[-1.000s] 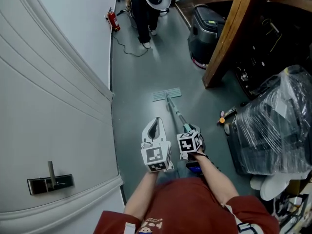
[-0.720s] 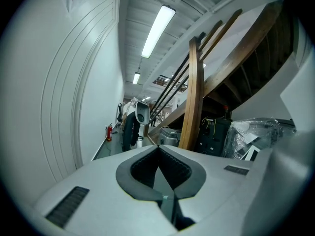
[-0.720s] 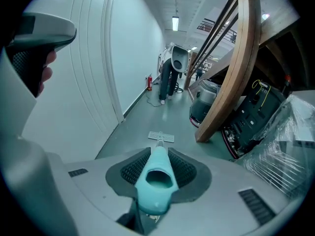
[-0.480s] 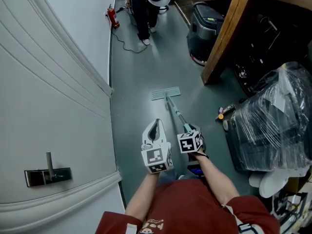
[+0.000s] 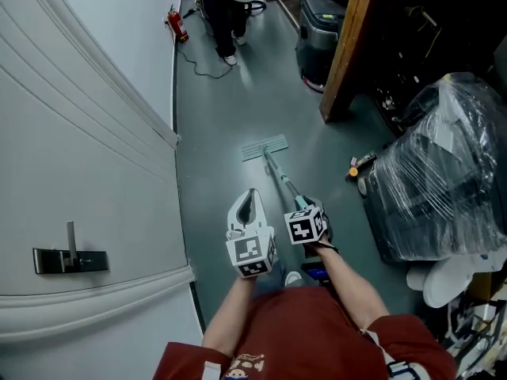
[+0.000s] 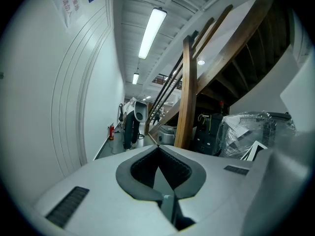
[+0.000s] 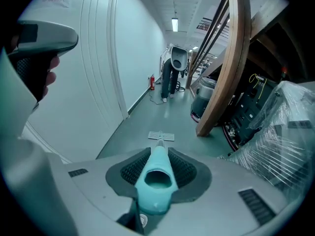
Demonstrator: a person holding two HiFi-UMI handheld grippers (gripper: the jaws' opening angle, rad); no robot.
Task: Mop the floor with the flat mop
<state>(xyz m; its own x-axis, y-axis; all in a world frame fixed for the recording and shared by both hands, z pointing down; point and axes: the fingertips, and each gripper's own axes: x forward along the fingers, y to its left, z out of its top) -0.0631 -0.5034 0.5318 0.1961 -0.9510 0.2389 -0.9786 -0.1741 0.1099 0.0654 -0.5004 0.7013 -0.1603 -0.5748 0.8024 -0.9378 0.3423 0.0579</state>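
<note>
The flat mop head (image 5: 264,147) lies flat on the grey-green floor ahead of me, also seen small in the right gripper view as the mop head (image 7: 161,135). Its thin pole (image 5: 279,176) slopes back to a teal handle (image 7: 156,176). My right gripper (image 5: 302,207) is shut on that handle, jaws clamped on both sides (image 7: 158,168). My left gripper (image 5: 250,203) hangs just left of the pole, apart from it, jaws closed together with nothing between them (image 6: 158,167).
A white panelled wall (image 5: 87,133) runs along the left. A wooden stair post (image 5: 346,54), a dark machine (image 5: 315,24) and a plastic-wrapped bulk (image 5: 444,165) stand on the right. A person (image 5: 226,6) stands far down the corridor beside a red extinguisher (image 5: 172,20).
The mop head and both grippers have drifted slightly left and up in the head view as the view shifts forward. The right gripper's hold on the handle is unchanged.
</note>
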